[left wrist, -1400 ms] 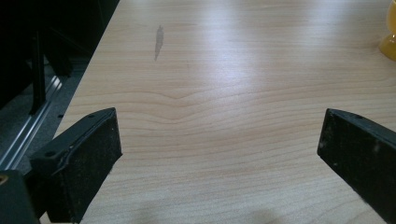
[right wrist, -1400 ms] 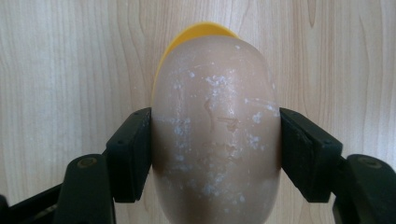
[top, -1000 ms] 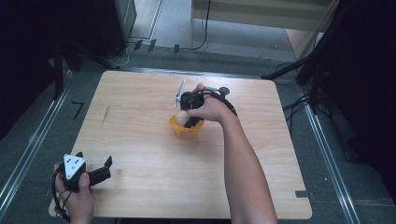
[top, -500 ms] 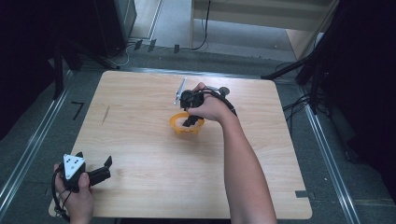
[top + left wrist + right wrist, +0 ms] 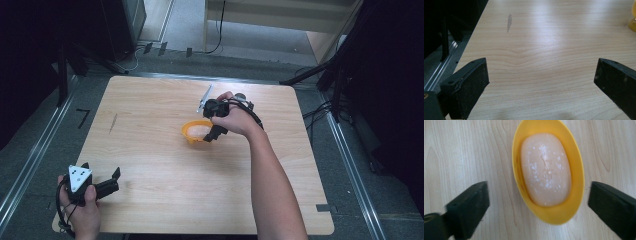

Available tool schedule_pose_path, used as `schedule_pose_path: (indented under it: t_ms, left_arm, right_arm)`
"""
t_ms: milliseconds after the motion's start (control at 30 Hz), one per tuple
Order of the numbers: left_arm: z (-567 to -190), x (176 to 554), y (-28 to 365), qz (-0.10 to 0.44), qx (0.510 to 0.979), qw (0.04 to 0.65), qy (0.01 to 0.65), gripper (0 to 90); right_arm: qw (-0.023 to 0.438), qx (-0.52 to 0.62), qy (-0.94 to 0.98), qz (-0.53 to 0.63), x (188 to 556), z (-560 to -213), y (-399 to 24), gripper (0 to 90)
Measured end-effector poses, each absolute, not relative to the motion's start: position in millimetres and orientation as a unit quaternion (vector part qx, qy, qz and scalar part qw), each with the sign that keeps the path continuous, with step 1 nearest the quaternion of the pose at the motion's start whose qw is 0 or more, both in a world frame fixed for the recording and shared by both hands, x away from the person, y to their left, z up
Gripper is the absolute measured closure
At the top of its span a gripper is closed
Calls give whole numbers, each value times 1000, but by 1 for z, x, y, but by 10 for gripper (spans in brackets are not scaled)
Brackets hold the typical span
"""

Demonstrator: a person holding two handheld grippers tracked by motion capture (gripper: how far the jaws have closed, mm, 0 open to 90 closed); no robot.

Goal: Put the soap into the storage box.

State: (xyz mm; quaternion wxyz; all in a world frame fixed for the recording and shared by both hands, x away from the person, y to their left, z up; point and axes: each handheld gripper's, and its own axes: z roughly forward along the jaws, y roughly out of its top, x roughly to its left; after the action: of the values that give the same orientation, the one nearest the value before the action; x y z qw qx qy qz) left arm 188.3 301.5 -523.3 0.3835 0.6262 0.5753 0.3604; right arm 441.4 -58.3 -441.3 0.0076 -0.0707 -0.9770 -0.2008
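Right gripper (image 5: pixel 537 202): jaws had just been opening, spread wide, clear of the dish (image 5: pixel 577 170)
Soap (image 5: pixel 545 168): lay in the dish
Left gripper (image 5: pixel 541 82): spread, nothing between

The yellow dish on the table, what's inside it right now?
One pale peach bar of soap lies in the yellow dish, speckled with white flecks and covering most of its floor. Whatever might be beneath the soap is covered, so that can't be told.

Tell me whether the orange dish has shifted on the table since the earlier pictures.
No. The orange dish sits at the same spot relative to the table's far edge; soap lies inside.
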Motion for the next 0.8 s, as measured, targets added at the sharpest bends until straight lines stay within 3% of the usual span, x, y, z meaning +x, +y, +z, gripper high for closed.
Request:
schedule_pose_path:
  t_ms: [800]
  left_arm:
    - [-523, 189, 300, 364, 628, 379, 574, 0]
  right_arm:
    - [-20, -132, -961, -242, 411, -451, -125, 0]
